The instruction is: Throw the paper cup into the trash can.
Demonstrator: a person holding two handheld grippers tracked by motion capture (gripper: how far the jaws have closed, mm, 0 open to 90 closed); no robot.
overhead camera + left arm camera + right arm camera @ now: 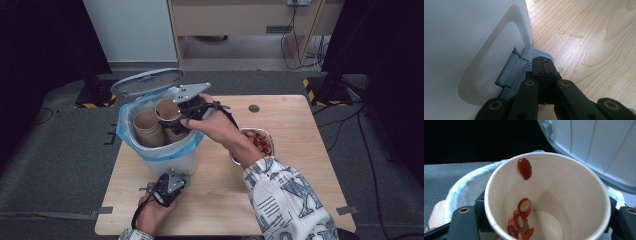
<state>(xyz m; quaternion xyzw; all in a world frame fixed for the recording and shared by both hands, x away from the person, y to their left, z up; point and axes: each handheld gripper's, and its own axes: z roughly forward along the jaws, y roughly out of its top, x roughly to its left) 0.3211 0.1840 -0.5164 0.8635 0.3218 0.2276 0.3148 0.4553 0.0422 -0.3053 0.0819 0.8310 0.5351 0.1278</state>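
Note:
A white pedal bin (167,159) with a blue liner (125,132) stands on the wooden table, its lid (145,82) raised. My right gripper (182,112) is over the bin mouth, shut on a brown paper cup (167,110). In the right gripper view the cup (564,185) sits between the jaws of the right gripper (546,220). Red fruit slices (521,225) lie at its bottom and one slice (524,168) sticks to the wall. Another paper cup (146,125) stands inside the bin. My left gripper (544,62) is shut, its tips resting on the bin's grey pedal (531,53).
A foil tray (267,134) of red fruit pieces sits on the table right of the bin, partly behind the person's right forearm. Water drops (561,31) dot the wood beside the pedal. The table (300,165) has bare wood at the right and front.

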